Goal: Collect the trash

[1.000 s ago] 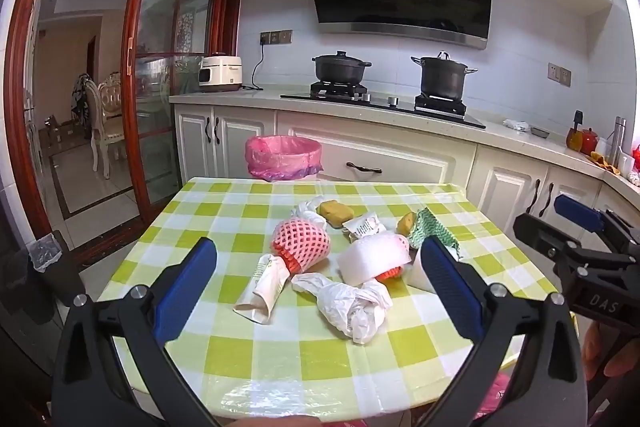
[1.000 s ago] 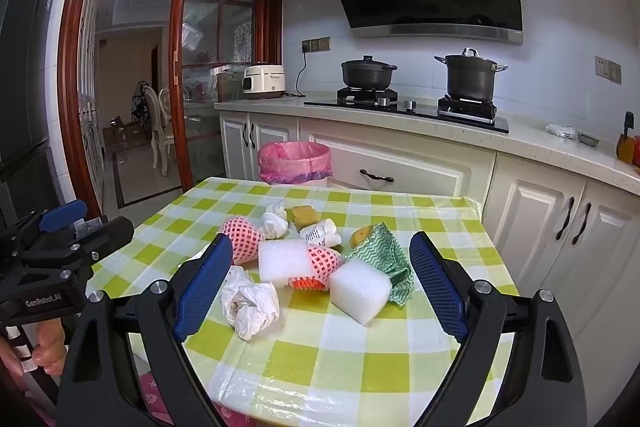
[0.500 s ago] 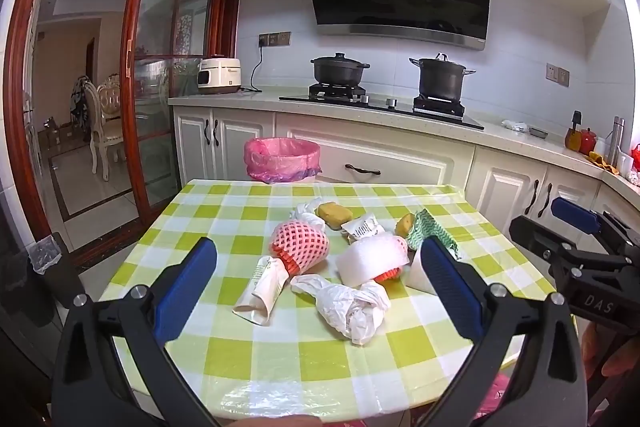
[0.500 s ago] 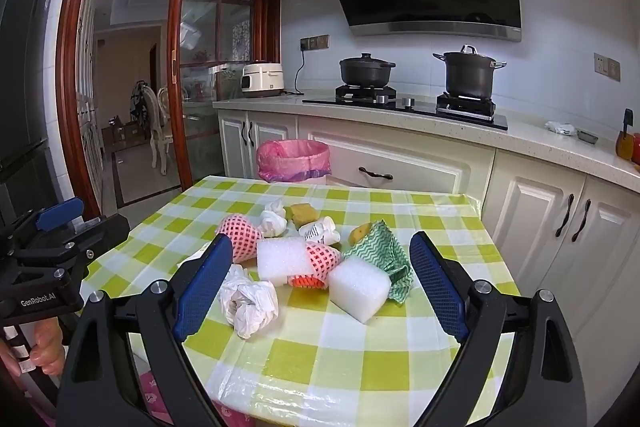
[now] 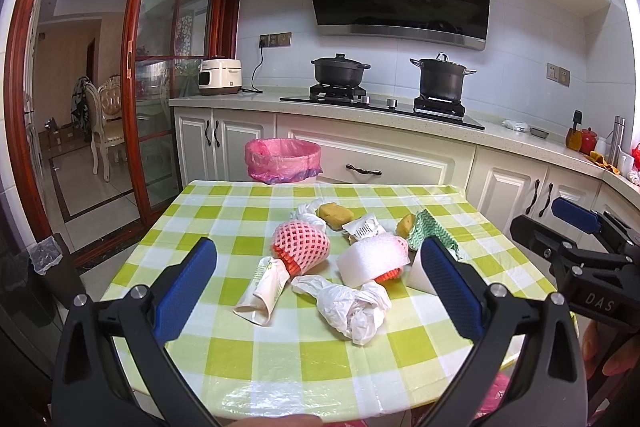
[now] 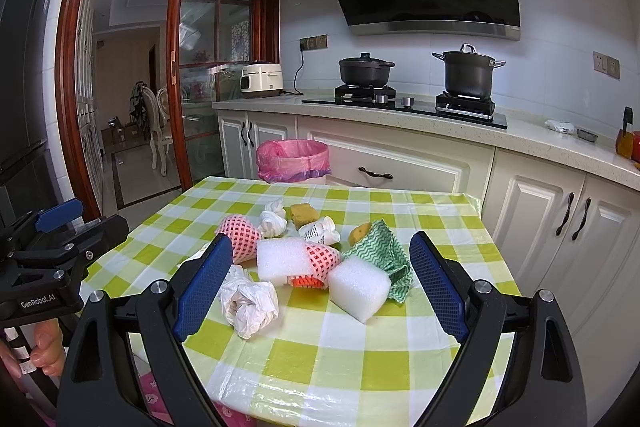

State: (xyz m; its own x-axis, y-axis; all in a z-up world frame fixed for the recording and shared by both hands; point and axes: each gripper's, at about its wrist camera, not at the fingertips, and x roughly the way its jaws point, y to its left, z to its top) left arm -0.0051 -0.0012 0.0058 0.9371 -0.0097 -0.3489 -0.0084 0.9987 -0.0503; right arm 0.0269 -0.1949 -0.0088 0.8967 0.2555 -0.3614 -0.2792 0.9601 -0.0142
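Trash [image 5: 352,303] lies heaped ahead of both wide-spread grippers, untouched.

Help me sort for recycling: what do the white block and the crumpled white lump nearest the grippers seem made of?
White block: looks like soft packing foam, matte with a pitted, porous surface. Crumpled lump: probably thin plastic bag film, glossy and slightly see-through, with sharp wrinkles.

Two foam blocks [image 6: 362,288] – two net sleeves [image 6: 239,237], two pots [image 6: 469,73]
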